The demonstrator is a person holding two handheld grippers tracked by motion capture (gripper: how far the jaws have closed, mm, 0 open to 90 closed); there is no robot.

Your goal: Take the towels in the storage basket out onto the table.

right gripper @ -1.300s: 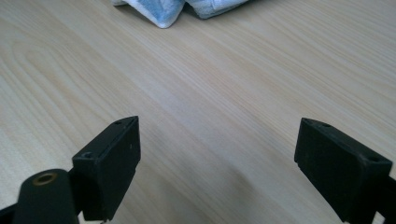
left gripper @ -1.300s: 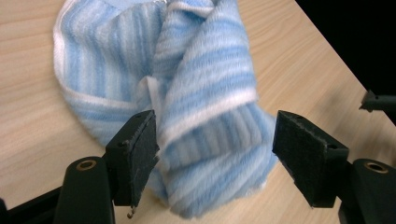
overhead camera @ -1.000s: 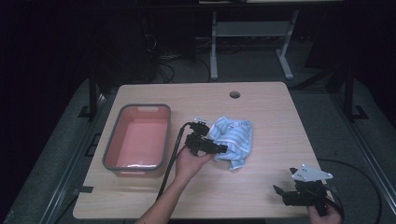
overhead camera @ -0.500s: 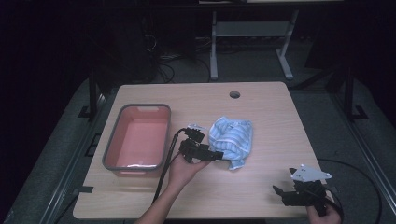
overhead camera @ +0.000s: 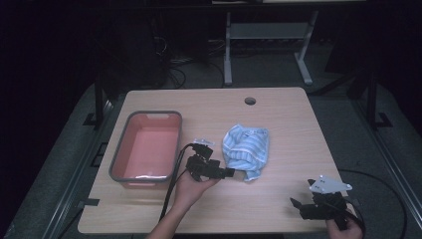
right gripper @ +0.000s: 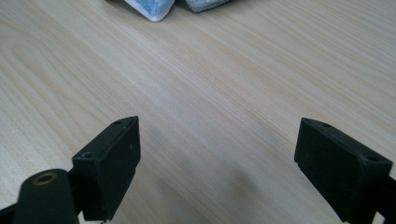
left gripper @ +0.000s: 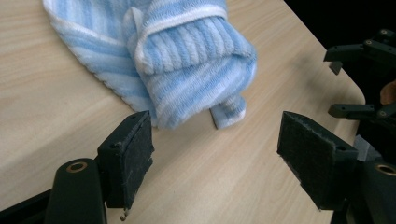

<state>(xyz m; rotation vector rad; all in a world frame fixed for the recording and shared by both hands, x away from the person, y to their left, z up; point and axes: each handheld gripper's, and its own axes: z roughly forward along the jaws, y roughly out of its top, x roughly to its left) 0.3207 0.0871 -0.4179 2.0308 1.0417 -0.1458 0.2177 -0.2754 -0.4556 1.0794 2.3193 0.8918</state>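
Note:
A crumpled blue-and-white striped towel (overhead camera: 247, 148) lies near the middle of the wooden table (overhead camera: 278, 114). My left gripper (overhead camera: 234, 173) lies low over the table just left of the towel's near corner, jaws pointing right. In the left gripper view the towel (left gripper: 187, 60) sits just past my left gripper (left gripper: 215, 158), whose pads (left gripper: 133, 158) stand wide apart with only bare wood between them. My right gripper (overhead camera: 298, 206) rests at the near right corner, open over bare table (right gripper: 219, 163). A towel corner (right gripper: 152, 9) peeks in at the top of the right gripper view.
A pink tub with a grey rim (overhead camera: 119, 159) stands at the left of the table and looks empty. A round cable hole (overhead camera: 250, 101) sits near the far edge. The right gripper (left gripper: 359, 79) shows dark at the right of the left gripper view.
My left gripper has drawn back from the towel's left side toward the near edge, and now sits by the near corner. The right gripper has stayed put.

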